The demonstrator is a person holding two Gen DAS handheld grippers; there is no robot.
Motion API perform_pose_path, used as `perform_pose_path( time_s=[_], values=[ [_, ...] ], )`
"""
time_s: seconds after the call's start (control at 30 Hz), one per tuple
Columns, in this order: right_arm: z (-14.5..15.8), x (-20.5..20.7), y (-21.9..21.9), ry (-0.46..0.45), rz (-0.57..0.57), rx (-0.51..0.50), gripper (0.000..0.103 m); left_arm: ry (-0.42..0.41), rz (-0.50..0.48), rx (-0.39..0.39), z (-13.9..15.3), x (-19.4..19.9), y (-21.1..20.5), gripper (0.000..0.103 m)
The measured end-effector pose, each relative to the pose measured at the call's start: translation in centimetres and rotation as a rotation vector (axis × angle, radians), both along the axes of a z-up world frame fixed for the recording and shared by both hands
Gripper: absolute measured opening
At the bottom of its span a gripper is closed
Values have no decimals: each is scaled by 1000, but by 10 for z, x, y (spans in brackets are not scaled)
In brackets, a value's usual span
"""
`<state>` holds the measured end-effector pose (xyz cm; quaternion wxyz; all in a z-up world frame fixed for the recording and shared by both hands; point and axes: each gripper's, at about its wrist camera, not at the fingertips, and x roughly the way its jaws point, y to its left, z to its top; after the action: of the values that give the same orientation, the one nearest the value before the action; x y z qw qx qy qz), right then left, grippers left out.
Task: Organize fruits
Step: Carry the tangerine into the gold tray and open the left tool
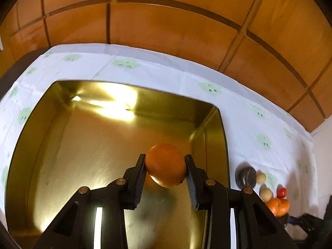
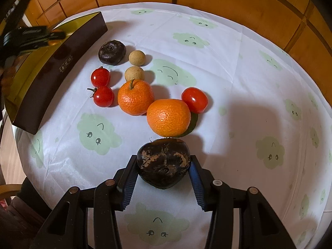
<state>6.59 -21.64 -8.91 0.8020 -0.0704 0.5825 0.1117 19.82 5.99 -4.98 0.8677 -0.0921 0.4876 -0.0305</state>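
While I look down along my left gripper (image 1: 165, 165), its jaws are clenched on a mandarin (image 1: 165, 165), one pad pressing each side of the fruit. The mandarin hangs above the shiny floor of a gold-lined box (image 1: 87, 145), near that box's right wall. The box sits on a white tablecloth (image 1: 166, 70) printed with pale green cloud faces. Off to the right, beyond the box wall, a few blurred fruits lie on the cloth: a dark round one (image 1: 245, 176), two small beige ones, a red one and an orange one.

In my right wrist view, my right gripper (image 2: 164, 166) grasps a dark brown water chestnut (image 2: 164, 164), flecked with pale scraps of skin, between its blue-edged pads. Just beyond it lie two more mandarins (image 2: 168, 117), touching each other, with a cherry tomato (image 2: 194, 100) against the nearer one. Two further tomatoes (image 2: 100, 77), two beige longans (image 2: 137, 57) and a second water chestnut (image 2: 112, 52) lie nearer the box's dark outer wall (image 2: 62, 66), at the left. My left gripper shows as a dark blur over the box.
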Motion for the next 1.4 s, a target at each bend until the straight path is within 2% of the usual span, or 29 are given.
perform_pose_path(
  time_s=[0.33,0.5,0.77,1.07,1.27,1.4],
  values=[
    [-1,1,-2,-4,13,-8,49,44,7,51,-24,38,-17,37],
    [-2,1,-3,-8,21,-14,49,18,2,59,-18,31,-18,55],
    [0,-5,4,-26,40,-47,49,-130,19,111,25,-28,-16,62],
    [14,-26,24,-71,73,-52,49,-215,16,146,42,-98,-3,62],
    [50,-35,61,-186,85,-34,49,-233,52,158,40,-130,9,63],
    [83,-36,104,-296,115,-8,49,-238,87,150,39,-150,22,63]
  ],
)
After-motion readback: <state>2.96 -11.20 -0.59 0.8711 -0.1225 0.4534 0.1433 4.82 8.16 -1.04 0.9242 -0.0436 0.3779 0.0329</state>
